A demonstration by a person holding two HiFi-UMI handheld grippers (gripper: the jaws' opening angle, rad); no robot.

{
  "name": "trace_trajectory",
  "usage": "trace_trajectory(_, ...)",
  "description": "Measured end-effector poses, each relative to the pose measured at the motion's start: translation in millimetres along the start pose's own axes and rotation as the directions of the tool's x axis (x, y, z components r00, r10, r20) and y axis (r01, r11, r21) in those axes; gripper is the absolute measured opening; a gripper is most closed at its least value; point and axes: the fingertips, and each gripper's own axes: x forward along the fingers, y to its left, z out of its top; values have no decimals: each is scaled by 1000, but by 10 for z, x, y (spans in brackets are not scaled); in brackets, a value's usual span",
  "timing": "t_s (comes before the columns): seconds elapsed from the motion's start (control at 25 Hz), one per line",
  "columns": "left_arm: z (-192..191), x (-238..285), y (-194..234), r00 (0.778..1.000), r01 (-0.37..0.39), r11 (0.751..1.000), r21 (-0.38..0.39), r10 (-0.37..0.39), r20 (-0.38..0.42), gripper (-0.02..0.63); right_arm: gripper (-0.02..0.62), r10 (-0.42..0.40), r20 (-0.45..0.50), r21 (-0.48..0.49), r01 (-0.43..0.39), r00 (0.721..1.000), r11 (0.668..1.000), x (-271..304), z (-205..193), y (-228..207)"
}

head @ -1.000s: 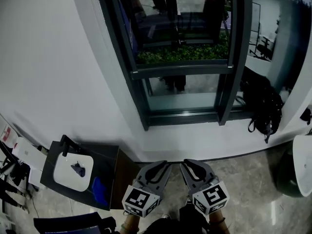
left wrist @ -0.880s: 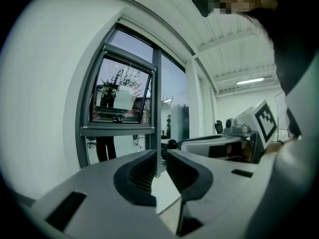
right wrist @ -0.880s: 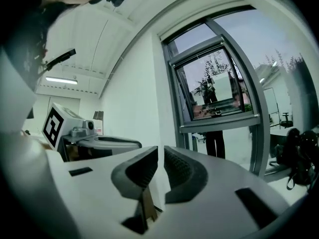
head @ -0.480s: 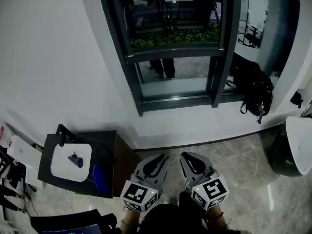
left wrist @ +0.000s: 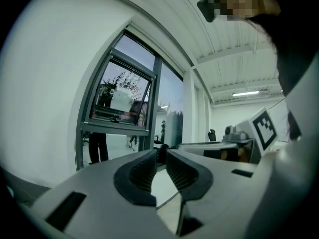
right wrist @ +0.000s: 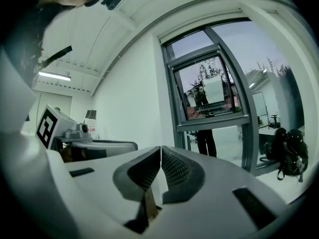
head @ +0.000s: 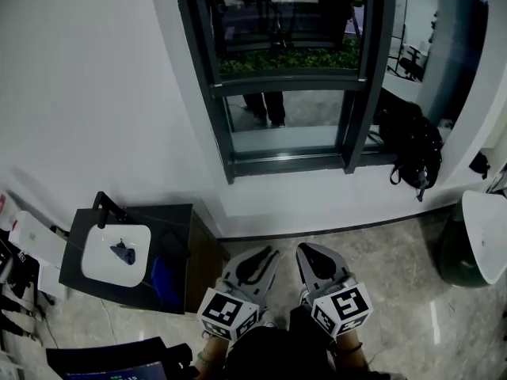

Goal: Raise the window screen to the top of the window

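The dark-framed window (head: 289, 77) stands in the white wall ahead, with a tilted sash in its upper part; I cannot make out a screen on it. The same window shows in the left gripper view (left wrist: 122, 98) and the right gripper view (right wrist: 214, 93). My left gripper (head: 268, 253) and right gripper (head: 301, 249) hang low, close to my body, side by side and well short of the window. Both hold nothing. The right jaws meet at the tips; the left jaws leave only a thin slit.
A black backpack (head: 412, 145) sits on the low sill at the right. A black side table (head: 170, 248) carrying a white device (head: 117, 253) stands at the left by the wall. A white rounded object (head: 485, 236) is at the right edge. Marble floor lies between me and the wall.
The head view has shifted slightly, so the window sits a little further left and higher than a second ago. Both grippers stay low in front of me, unchanged.
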Motion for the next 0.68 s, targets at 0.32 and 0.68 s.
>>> trace_trajectory(0.32,106,-85,88,1000,-23,999,-29,23,15,57,11,16,2,-15,-16,1000,1000,89,-6,85)
trace_trajectory(0.68,91,-72,107,1000,-17,999,-37,17,16,57,9,15,-8,-30,-15,1000,999,115,7,93)
